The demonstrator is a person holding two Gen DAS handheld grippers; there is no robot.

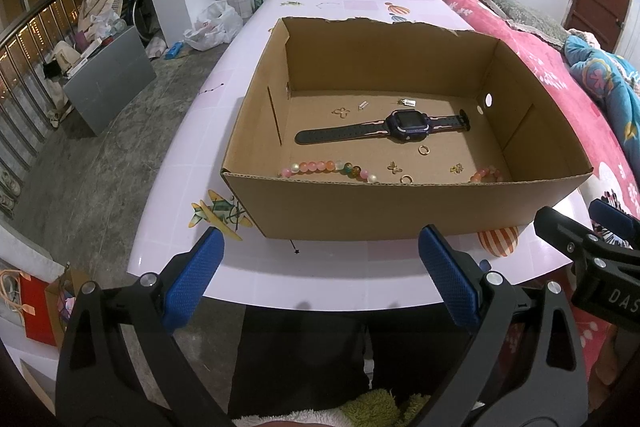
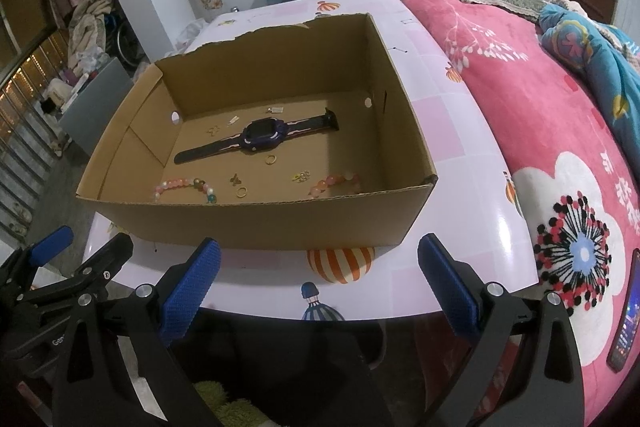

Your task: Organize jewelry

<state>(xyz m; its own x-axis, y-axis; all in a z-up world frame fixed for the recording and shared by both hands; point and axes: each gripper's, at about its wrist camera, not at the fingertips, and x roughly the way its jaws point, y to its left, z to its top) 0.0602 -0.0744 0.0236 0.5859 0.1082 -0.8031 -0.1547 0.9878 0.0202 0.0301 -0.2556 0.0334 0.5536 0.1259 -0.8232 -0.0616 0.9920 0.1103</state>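
Note:
An open cardboard box (image 1: 400, 207) (image 2: 256, 223) stands on the pale pink table (image 1: 320, 279) (image 2: 460, 131). Inside lie a dark smartwatch (image 1: 404, 125) (image 2: 262, 137), a pink bead bracelet (image 1: 328, 169) (image 2: 188, 187) at the near left, another bead bracelet (image 1: 486, 174) (image 2: 336, 183) at the near right, gold rings (image 1: 423, 149) (image 2: 271, 159) and several small gold charms. My left gripper (image 1: 320, 247) and my right gripper (image 2: 318, 255) hover open before the box's near wall, both empty. Each gripper shows at the edge of the other's view.
A bed with a red floral blanket (image 2: 540, 115) (image 1: 560, 75) runs along the table's right side, with a phone (image 2: 626, 319) lying on it. To the left is a grey floor with a grey box (image 1: 108, 79), plastic bags and a railing. A person's dark trousers (image 1: 312, 347) sit below the table edge.

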